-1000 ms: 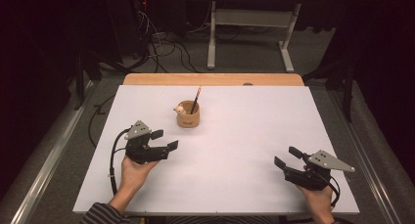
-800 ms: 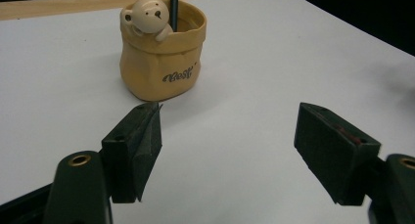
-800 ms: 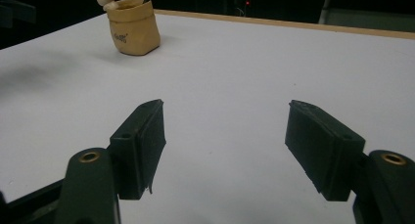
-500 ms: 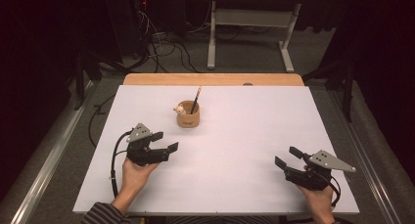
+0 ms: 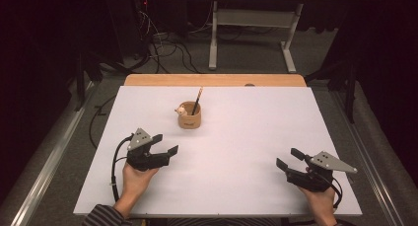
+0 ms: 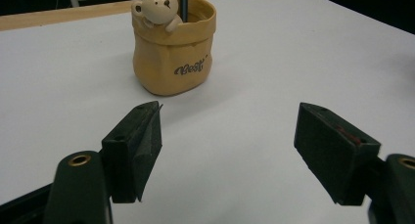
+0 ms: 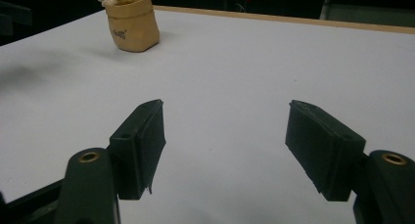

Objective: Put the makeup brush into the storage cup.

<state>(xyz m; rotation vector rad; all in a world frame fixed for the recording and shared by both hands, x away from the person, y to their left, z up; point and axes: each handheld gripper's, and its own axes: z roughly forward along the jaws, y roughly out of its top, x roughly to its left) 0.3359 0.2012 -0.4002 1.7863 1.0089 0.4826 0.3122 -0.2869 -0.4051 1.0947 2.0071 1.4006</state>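
Observation:
A tan sack-shaped pen pot [image 5: 189, 117] with a small bear figure on its rim stands on the white table top [image 5: 246, 132], left of centre. A dark pencil [image 5: 197, 101] sticks up out of it. My left gripper [image 5: 165, 144] hovers low near the front left, open and holding nothing, its jaws pointing toward the pot [image 6: 172, 53]. My right gripper [image 5: 290, 159] rests at the front right, open too, with bare table between its jaws. From the right gripper view the pot [image 7: 133, 21] stands far off at the upper left.
A wooden strip [image 5: 215, 80] runs along the table's far edge. Beyond it are a white desk frame [image 5: 246, 33] and cables on the grey floor. A metal rail [image 5: 49, 157] lies along the left side.
My left gripper has drifted slightly toward the front of the table. The right gripper and the pot have stayed where they were.

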